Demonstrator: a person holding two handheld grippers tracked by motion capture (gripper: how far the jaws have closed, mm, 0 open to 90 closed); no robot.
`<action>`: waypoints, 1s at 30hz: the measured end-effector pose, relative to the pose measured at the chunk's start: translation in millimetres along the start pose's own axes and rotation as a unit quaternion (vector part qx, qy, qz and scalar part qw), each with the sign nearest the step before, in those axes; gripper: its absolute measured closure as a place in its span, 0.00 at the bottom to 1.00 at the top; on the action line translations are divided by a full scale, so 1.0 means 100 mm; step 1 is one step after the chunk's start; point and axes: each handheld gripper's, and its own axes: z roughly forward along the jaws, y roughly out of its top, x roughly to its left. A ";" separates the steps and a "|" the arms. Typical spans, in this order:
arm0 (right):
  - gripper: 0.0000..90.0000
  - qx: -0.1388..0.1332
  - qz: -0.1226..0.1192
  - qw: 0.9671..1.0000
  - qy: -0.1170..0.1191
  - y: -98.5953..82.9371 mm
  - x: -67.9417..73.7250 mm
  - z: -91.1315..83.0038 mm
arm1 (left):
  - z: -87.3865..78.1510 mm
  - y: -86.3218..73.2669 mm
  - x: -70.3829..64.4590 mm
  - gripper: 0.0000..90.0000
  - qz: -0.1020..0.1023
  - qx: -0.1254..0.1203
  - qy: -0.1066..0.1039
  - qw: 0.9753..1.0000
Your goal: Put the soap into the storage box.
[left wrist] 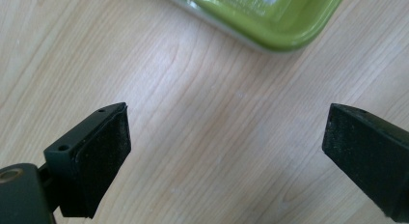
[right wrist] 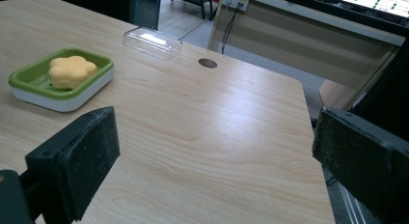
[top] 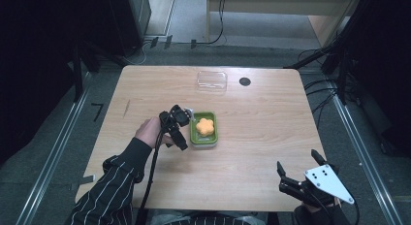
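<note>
We hold the left gripper (top: pixel 186 128), jaws spread, just left of the green dish (top: pixel 195 133) holding an orange soap (top: pixel 205 126). Our right gripper (top: pixel 298 169) hovers released at the table's (top: pixel 261 128) near right corner.

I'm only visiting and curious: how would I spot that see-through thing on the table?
Start at the wooden table and look to its far edge. There, beside a dark round hole, lies the clear plastic lid. Unlike the green dish nearer the middle, it is transparent and holds nothing.
</note>
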 end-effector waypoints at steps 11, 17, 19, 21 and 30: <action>0.03 -0.003 -0.002 1.000 0.011 0.02 0.03 0.05 | 0.05 -0.30 0.02 0.04 -0.032 0.004 0.001 0.999; 0.03 -0.004 -0.002 1.000 0.014 0.03 0.04 0.07 | 0.08 -0.47 0.00 0.04 -0.046 0.009 0.000 0.999; 0.03 -0.006 -0.004 1.000 0.015 0.04 0.04 0.08 | 0.09 -0.53 0.01 0.04 -0.051 0.010 0.000 0.999; 0.03 -0.008 -0.004 1.000 0.016 0.04 0.04 0.08 | 0.09 -0.58 0.00 0.04 -0.055 0.011 0.001 0.998; 0.03 -0.009 -0.007 1.000 0.023 0.06 0.06 0.12 | 0.08 -0.80 -0.04 0.04 -0.073 0.009 0.004 0.997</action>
